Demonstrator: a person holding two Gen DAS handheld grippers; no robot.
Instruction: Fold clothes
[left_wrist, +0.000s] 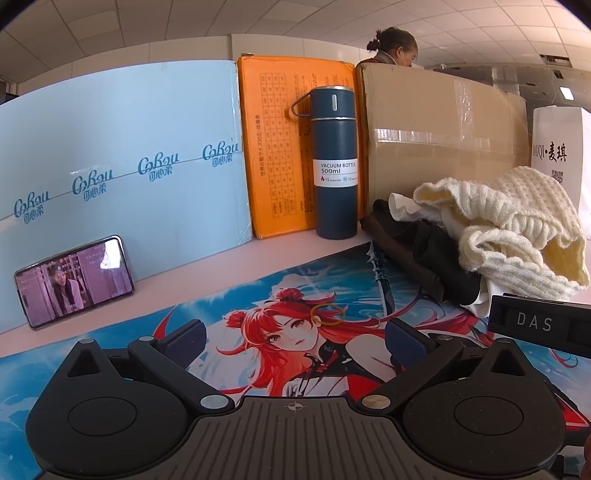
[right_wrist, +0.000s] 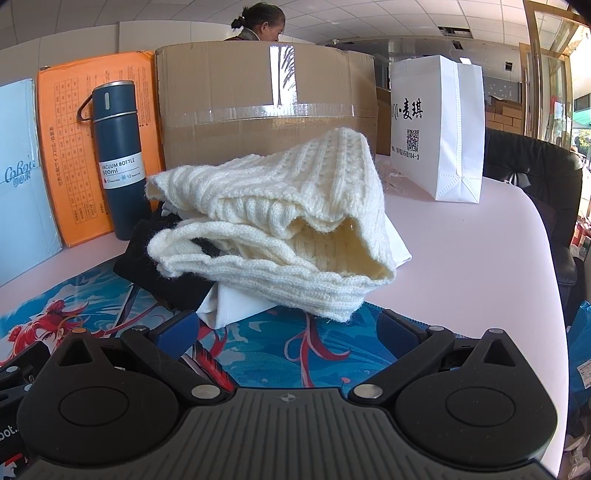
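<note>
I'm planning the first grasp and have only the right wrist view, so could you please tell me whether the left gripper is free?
Observer: Yes. The left gripper has its jaws open above the printed mat, with nothing between them.
Operator: Thank you. Is anything loose lying on the mat there?
Observer: A yellow rubber band lies on the mat ahead of the jaws.
Operator: Is there anything else on that side that I can't see?
Observer: A phone leans against the light blue box, with its screen lit.
</note>
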